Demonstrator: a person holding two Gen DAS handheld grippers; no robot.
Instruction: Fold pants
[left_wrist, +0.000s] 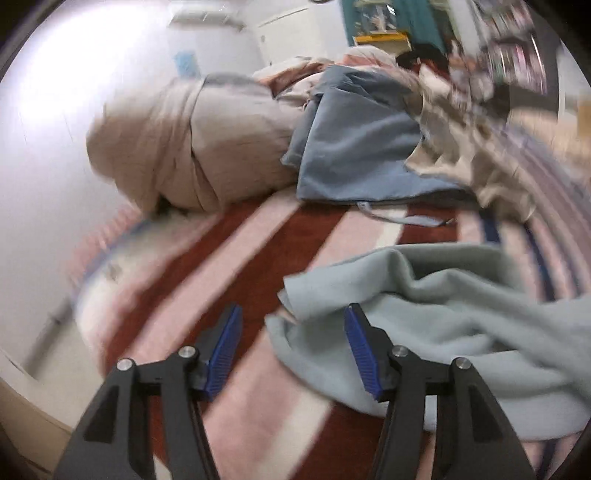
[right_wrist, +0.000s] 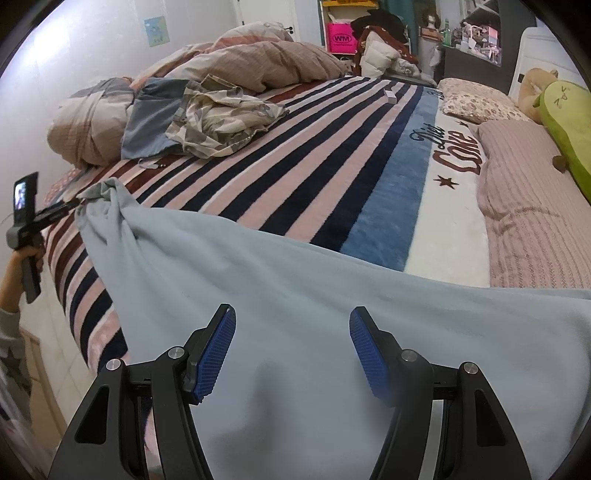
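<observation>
The pale blue pants (right_wrist: 295, 266) lie spread across the near part of the striped bed blanket (right_wrist: 332, 155). My right gripper (right_wrist: 292, 309) hovers just over the wide part of the cloth, jaws open, nothing pinched between the blue pads. The bunched far end of the pants (right_wrist: 107, 192) rises toward my left gripper (right_wrist: 75, 202), held by a hand at the bed's left edge. In the left wrist view, the left gripper (left_wrist: 292, 310) stands open, the rumpled pants end (left_wrist: 424, 314) lying by its right pad (left_wrist: 360, 347), unpressed.
A rolled beige duvet (right_wrist: 85, 129), a grey-blue garment (right_wrist: 147, 125) and a patterned crumpled garment (right_wrist: 221, 118) sit at the bed's far left. Pillows (right_wrist: 476, 103) and a green plush toy (right_wrist: 565, 122) line the right side. The bed edge and floor (right_wrist: 44, 332) lie at left.
</observation>
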